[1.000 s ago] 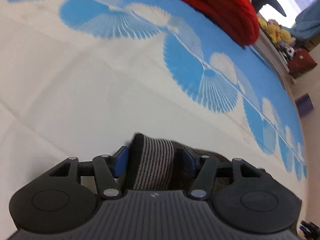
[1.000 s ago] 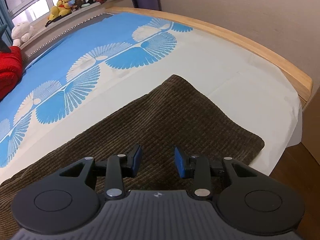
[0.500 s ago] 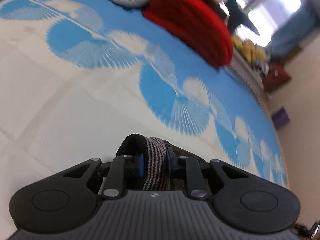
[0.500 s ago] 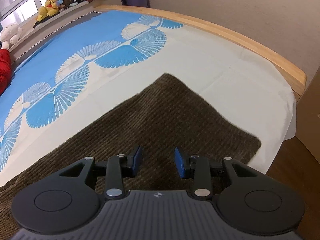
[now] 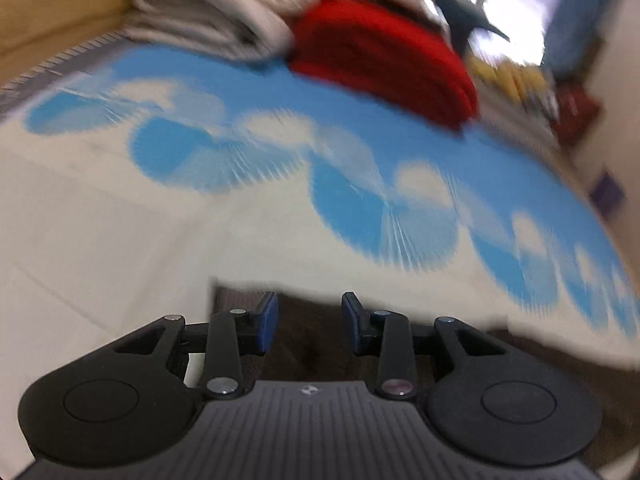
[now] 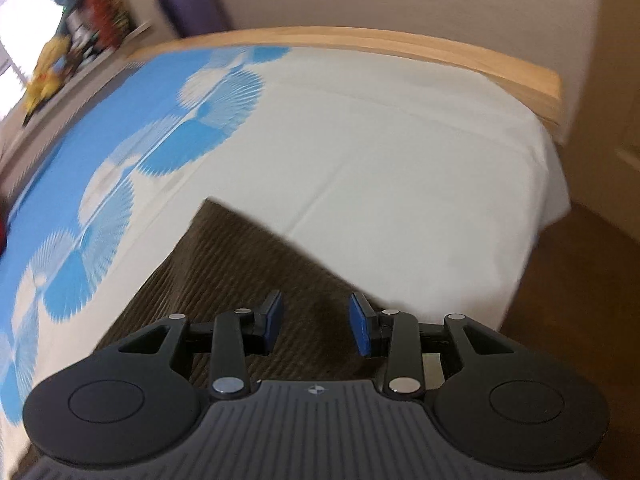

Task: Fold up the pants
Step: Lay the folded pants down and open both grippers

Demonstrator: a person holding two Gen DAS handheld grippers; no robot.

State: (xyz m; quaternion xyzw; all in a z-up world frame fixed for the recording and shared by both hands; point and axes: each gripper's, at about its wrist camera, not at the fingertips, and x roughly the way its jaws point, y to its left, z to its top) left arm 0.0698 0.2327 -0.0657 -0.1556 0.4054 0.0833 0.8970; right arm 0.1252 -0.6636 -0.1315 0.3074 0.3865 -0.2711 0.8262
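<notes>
Brown corduroy pants flat on blue-white bedsheet | wooden bedframe | both jaws apart, empty

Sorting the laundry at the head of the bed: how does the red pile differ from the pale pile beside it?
The red pile is solid bright red; the pale pile is off-white to grey. The red pile reads as one rounded, smooth mound; the pale pile shows several stacked layers. The pale pile sits against the wooden headboard; the red pile lies nearer the window. Both rest on the blue-patterned sheet, touching.

Motion blur smears the red blanket and folded bedding; the pants run off the frame's bottom-left.
</notes>
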